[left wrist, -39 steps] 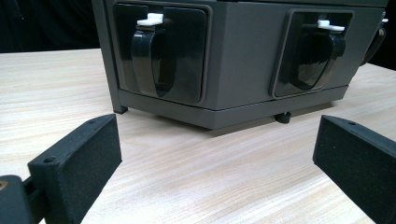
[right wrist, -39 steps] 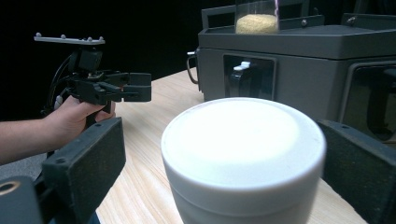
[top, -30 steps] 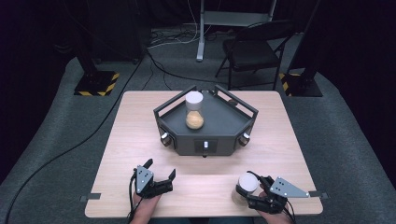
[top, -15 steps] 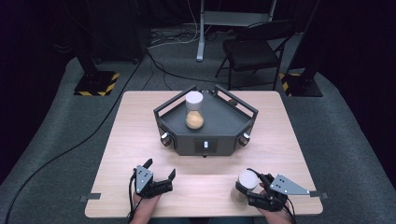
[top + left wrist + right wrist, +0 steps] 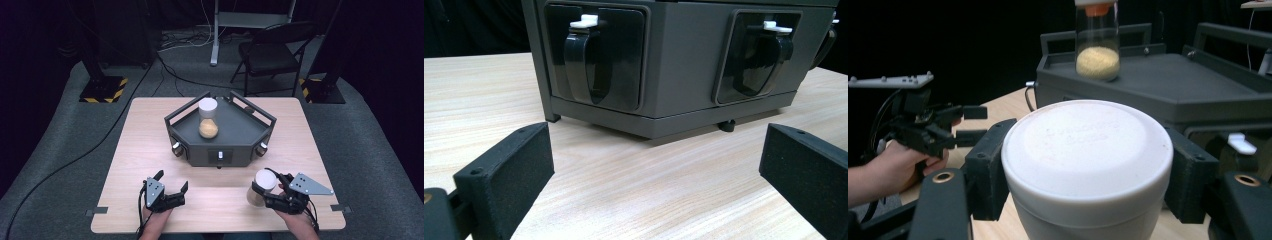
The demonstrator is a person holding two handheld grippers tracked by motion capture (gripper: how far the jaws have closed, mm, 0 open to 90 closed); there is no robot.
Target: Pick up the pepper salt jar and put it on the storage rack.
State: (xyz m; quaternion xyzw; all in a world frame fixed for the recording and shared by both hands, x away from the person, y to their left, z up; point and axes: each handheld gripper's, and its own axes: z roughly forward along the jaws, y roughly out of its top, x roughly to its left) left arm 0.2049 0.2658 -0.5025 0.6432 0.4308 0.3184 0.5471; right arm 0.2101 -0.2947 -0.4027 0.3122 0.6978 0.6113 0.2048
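right gripper (image 5: 1088,175) view alone shows jaws clamping white jar (image 5: 1087,150).

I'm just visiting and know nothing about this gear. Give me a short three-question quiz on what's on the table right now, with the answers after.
1. True or false: the left hand-held gripper holds a jar.
2. What does the right hand-held gripper clamp? A) the white-lidded jar B) a spoon C) a cable
3. Where does the jar of yellow grains stand?

Key
1. False: its jaws are open over bare table.
2. A.
3. Upright on top of the dark grey platform.
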